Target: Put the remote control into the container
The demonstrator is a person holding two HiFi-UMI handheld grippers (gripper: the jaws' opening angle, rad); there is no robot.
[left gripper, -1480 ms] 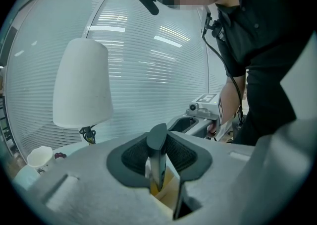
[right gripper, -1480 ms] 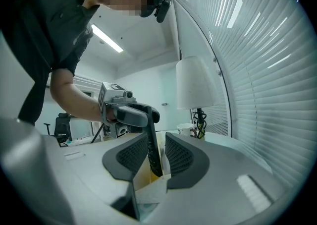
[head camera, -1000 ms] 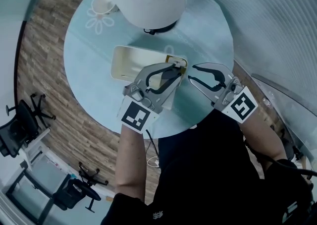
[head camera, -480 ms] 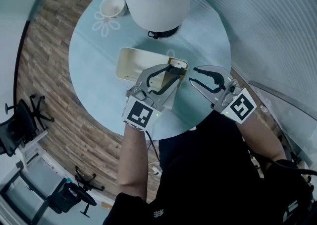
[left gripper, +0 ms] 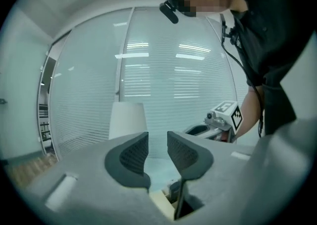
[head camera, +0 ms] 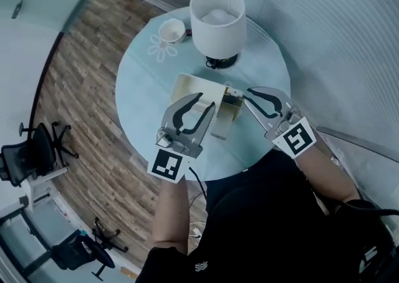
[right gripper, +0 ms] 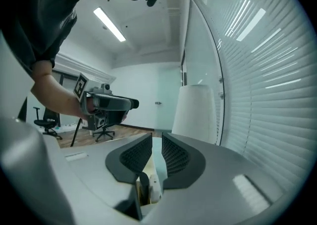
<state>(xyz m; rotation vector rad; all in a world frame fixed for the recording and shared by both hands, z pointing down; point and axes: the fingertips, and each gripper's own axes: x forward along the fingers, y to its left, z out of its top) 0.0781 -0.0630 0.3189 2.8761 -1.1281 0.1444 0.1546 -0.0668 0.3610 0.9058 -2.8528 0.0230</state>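
Cream container (head camera: 196,85) lies on round table (head camera: 142,91); lamp (head camera: 216,19) stands just beyond.

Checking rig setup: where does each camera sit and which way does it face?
Head view: on the person's head, facing steeply down at the round pale-blue glass table; left gripper, right gripper, forearms, black-shirted torso show.
Left gripper view: on the left gripper, facing level toward the white lamp shade; right gripper, torso show.
Right gripper view: on the right gripper, facing level toward that shade; left gripper, forearm show.
Shared: all see the lamp shade. Both grippers' jaws, apart and empty, have just been closing.
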